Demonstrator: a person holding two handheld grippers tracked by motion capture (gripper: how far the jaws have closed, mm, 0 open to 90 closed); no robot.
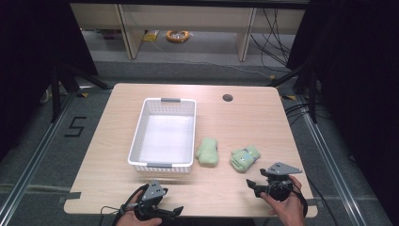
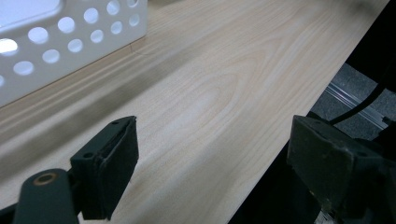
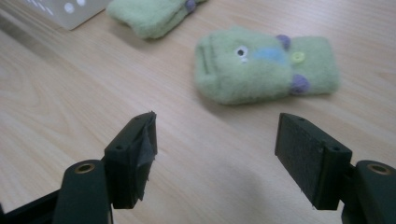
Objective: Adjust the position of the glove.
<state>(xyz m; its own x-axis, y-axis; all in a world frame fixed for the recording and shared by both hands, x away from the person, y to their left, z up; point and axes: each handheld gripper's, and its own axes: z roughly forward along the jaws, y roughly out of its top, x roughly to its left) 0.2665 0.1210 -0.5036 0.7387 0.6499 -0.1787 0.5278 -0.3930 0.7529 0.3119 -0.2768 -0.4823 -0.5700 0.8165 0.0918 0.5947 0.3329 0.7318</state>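
Green socks point(image 1: 245, 158) point(image 1: 207, 151) lie right of the basket point(image 1: 162, 165). I hold my right tool point(image 1: 252, 184) wide near them; my left tool point(image 1: 175, 211), also wide, sits below the basket.

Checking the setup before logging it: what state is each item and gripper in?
White basket: upright, nothing inside.
Left green sock: folded, on the table, beside the basket.
Right green sock: folded, on the table, untouched.
Left gripper: open, holding nothing.
Right gripper: open, holding nothing.
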